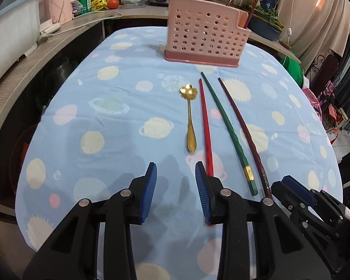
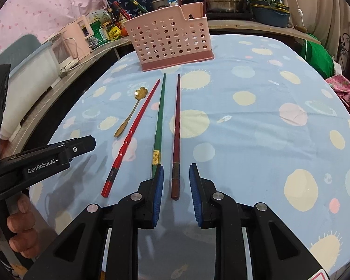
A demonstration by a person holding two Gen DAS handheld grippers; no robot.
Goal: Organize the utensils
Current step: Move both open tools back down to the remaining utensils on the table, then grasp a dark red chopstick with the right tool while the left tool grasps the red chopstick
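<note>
Two claws hang low over the near edge of the desk (image 1: 119, 121), both spread with nothing between their pads. The left claw (image 1: 176, 175) has its blue pads apart above bare cloth, its right pad just beside the thick end of the red chopstick (image 1: 205, 126). The right claw (image 2: 176, 177) is spread more narrowly, and the butt of the dark brown chopstick (image 2: 176, 130) lies in the gap between its pads; whether they have reached it yet I cannot tell.

Beyond the claws, four utensils lie side by side on the planet-print cloth, pointing toward the pink perforated holder (image 1: 204, 32) standing at the far end: a gold spoon (image 1: 190, 116) with a flower-shaped bowl, then the red chopstick, a green chopstick (image 2: 159, 116) with a gold band, and the brown one. More sticks already stand in the holder.

The chopsticks look light, stiff and glossy, likely slippery and prone to rolling or pivoting if pinched far from the middle; a hold across the thicker butt section should bite better than the thin tip. The spoon is slim and flat to the cloth, so its narrow handle is probably the best place, taken from the sides
</note>
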